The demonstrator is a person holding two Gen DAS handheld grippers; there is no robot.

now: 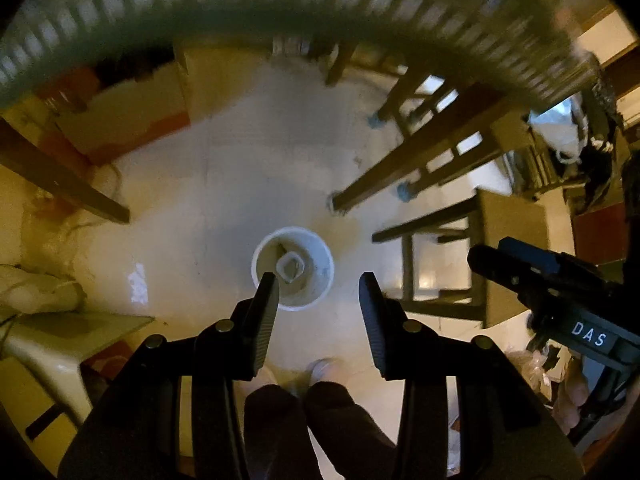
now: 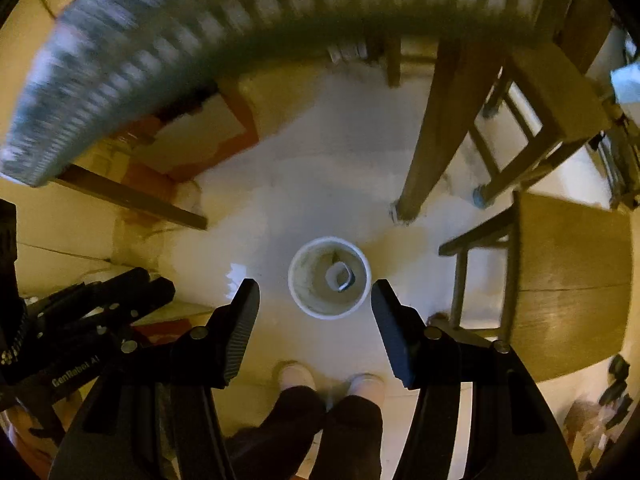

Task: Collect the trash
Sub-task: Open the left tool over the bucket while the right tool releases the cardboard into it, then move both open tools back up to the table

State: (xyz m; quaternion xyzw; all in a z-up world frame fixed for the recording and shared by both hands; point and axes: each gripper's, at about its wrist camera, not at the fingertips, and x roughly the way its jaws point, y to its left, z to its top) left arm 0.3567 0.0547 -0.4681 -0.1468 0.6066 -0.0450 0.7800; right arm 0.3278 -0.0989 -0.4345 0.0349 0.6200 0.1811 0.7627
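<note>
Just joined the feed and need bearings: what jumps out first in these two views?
A white bin stands on the pale floor straight below, with a small piece of trash at its bottom. Both the left gripper and the right gripper hang open and empty above it; wooden chair legs stand beyond.

A pale, glossy tiled floor [image 2: 312,160] fills the room under warm yellowish light. Dark wooden table legs [image 2: 436,136] come down onto it, a brown wooden chair [image 2: 568,280] stands at the right, and a blurred checked cloth edge [image 2: 200,12] runs overhead.
</note>
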